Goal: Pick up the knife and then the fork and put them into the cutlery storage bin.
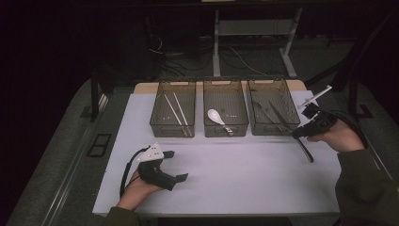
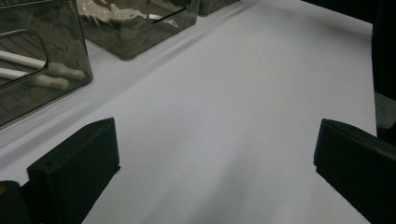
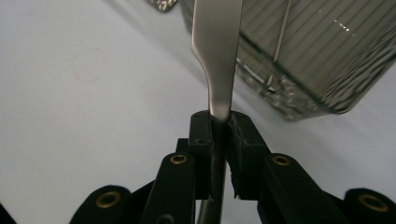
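Note:
My right gripper (image 1: 298, 133) is at the front right corner of the right-hand bin (image 1: 275, 126), shut on a slim metal utensil (image 1: 306, 151). In the right gripper view the black pads (image 3: 201, 133) pinch the utensil's narrow neck at my right gripper (image 3: 219, 125), and its wider flat part (image 3: 217, 46) runs ahead beside the bin wall (image 3: 308, 70). It hangs above the white mat. My left gripper (image 1: 175, 165) rests low over the mat at the front left, open, with nothing between its jaws. The left gripper (image 2: 215, 172) has bare mat ahead of it.
Three dark clear bins stand in a row at the back of the white mat (image 1: 235, 174). The left bin (image 1: 172, 127) holds white chopsticks (image 1: 179, 113), the middle bin (image 1: 226, 129) a white spoon (image 1: 216, 116), and the right one several metal pieces.

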